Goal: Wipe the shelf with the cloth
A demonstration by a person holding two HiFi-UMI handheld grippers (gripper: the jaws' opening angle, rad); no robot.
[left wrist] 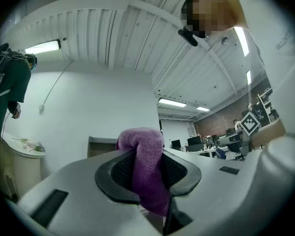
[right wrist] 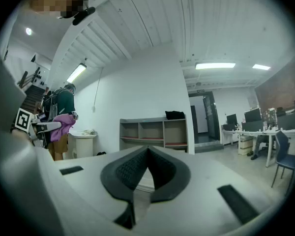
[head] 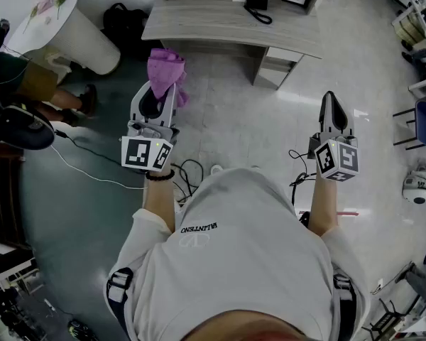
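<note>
**Person's white top below, cloth in the left gripper, shelf ahead**

From the white top both forearms reach forward, each gripper pointing away from the body and roughly level. The left gripper's jaws are clamped on the purple cloth, which bulges up past their tips. The right gripper has its jaws pressed together on nothing. The shelf stands straight ahead on the floor, apart from both grippers, its long axis running left to right across their line of reach. The left gripper looks the nearer, facing the shelf's left half, so a forward reach should bring the cloth onto it.
</note>
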